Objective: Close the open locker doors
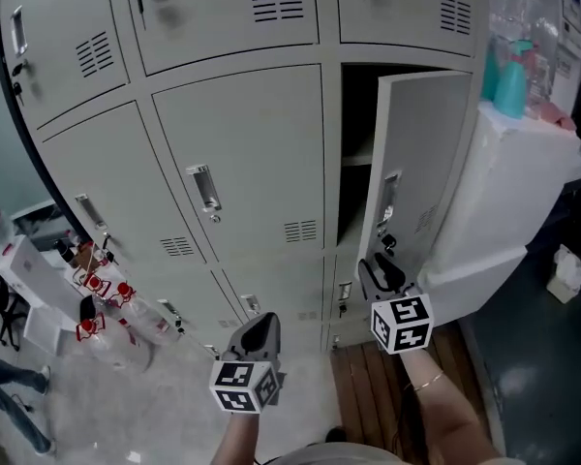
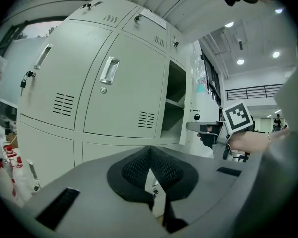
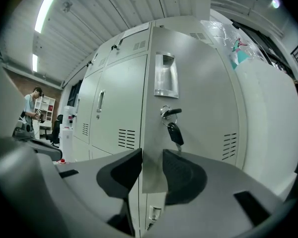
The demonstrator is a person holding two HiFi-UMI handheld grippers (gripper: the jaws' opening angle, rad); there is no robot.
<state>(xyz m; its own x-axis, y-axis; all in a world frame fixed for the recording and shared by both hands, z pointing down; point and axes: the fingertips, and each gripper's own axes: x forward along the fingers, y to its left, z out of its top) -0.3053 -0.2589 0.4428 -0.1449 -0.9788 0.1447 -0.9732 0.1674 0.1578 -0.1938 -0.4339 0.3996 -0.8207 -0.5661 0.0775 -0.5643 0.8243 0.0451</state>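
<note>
One locker door (image 1: 421,163) in the middle row stands half open, with a dark compartment (image 1: 356,134) behind it. My right gripper (image 1: 380,269) is at that door's lower free corner. In the right gripper view the door (image 3: 188,108), with its recessed handle (image 3: 165,73) and a key (image 3: 175,130) hanging in the lock, has its edge between the pads of my right gripper (image 3: 152,170), which close on it. My left gripper (image 1: 261,323) hangs lower in front of the bottom lockers, shut and empty (image 2: 150,155).
The other locker doors (image 1: 242,163) are closed. A white cabinet (image 1: 523,192) with a teal spray bottle (image 1: 511,80) stands just right of the open door. Plastic bottles (image 1: 107,308) sit on the floor at left. A person (image 3: 30,108) stands far off.
</note>
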